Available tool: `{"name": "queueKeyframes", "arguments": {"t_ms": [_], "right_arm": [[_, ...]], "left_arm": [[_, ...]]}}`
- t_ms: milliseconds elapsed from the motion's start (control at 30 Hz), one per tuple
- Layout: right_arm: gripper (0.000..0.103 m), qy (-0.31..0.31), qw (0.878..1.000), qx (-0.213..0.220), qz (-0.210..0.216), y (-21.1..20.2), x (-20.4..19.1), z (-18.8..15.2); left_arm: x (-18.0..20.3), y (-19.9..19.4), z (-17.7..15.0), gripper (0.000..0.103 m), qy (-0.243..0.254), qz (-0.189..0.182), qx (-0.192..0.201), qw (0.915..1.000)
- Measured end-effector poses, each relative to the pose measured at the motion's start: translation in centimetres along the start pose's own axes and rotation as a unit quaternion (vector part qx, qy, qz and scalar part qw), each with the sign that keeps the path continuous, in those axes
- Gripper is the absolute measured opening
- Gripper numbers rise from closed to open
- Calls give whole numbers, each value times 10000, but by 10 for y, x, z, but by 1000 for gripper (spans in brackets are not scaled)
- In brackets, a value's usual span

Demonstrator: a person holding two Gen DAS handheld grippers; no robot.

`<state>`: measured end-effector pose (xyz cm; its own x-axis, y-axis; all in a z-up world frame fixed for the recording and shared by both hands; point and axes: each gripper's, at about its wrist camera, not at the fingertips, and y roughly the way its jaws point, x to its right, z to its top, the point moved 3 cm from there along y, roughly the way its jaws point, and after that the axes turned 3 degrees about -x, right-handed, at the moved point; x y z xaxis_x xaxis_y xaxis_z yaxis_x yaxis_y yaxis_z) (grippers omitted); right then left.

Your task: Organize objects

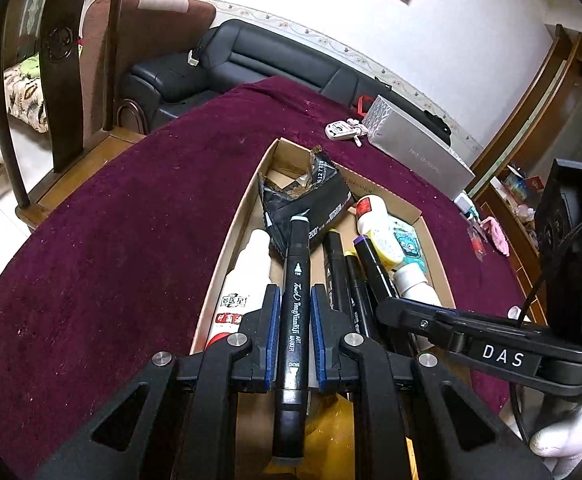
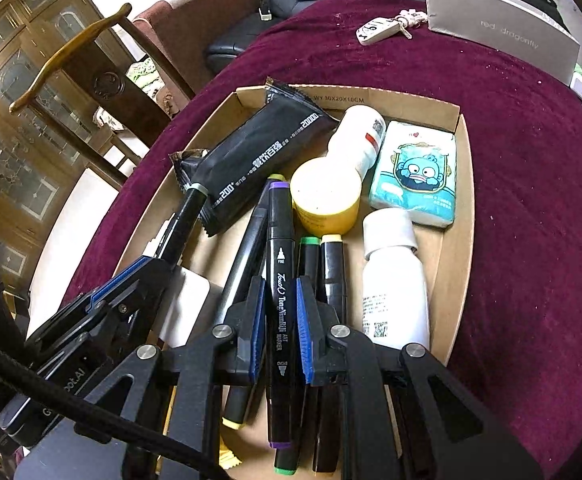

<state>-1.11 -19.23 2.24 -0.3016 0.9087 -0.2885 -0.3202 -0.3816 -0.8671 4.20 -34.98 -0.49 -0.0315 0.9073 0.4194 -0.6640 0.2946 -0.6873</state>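
1. Left wrist view: left gripper is clamped narrow on a black marker, blue pads pressing both sides of the barrel. It is held lengthwise along the fingers, pale cap pointing ahead, so it can likely go down flat beside the others.
2. Just below and ahead of the fingers is the cardboard box on the maroon tablecloth. Gripper tilts down over its near end.
3. In the box: white bottle to the left of the fingers, black snack pouch ahead, more markers just right, lying parallel. Looks like pens are being grouped on one side.
4. Right gripper comes in from the right, over the same marker row.
5. Right wrist view: right gripper is also closed on a marker, the purple-capped marker, gripped mid-barrel, cap ahead.
6. Other markers lie right under and beside the fingers, same direction, so I judge this one joins that row.
7. Ahead: yellow jar, tissue pack; right: a white bottle. Bulky things sit at the far end and right side.
8. Left gripper is at the left, its marker pointing to the pouch.
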Motion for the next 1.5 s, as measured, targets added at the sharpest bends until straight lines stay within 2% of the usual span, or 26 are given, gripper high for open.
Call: {"name": "queueKeyframes", "arguments": {"t_ms": [100, 200, 267, 433, 467, 567, 700, 767, 867, 1000, 1233, 1500], "right_arm": [[13, 18, 10000, 12, -12, 0, -1, 0], [14, 90, 9999, 17, 49, 0, 1, 1], [15, 154, 9998, 8, 128, -1, 2, 0], [18, 115, 9993, 287, 217, -20, 2, -5], [19, 92, 9991, 380, 187, -25, 1, -6], [27, 28, 9972, 747, 31, -46, 2, -9], [38, -153, 9911, 1265, -388, -71, 1, -13], [45, -221, 9876, 1446, -564, -80, 1, -16], [47, -289, 9841, 1582, -759, -85, 2, -17], [47, -314, 9809, 1681, -928, -88, 10, -21], [54, -234, 9768, 1832, -1088, -104, 26, -31], [57, -230, 9747, 1899, -1155, -110, 40, -37]], "left_arm": [[-1, -1, 1, 20, -71, -154, 34, 9999], [6, -3, 1, 36, -16, -249, 61, 9997], [13, -7, 2, 51, 106, -144, 140, 9997], [27, -24, 4, 60, 246, 107, 423, 9987], [30, -29, 4, 64, 276, 179, 507, 9982], [40, -47, 5, 65, 403, 512, 854, 9942], [58, -72, 5, 68, 661, 1162, 1378, 9814], [65, -81, 5, 79, 779, 1495, 1552, 9734], [77, -95, 3, 80, 975, 1908, 1866, 9588], [89, -104, 1, 81, 1124, 2227, 2062, 9462], [105, -106, 2, 82, 1207, 2162, 2095, 9460], [129, -104, -2, 82, 1411, 2148, 2054, 9443]]}}
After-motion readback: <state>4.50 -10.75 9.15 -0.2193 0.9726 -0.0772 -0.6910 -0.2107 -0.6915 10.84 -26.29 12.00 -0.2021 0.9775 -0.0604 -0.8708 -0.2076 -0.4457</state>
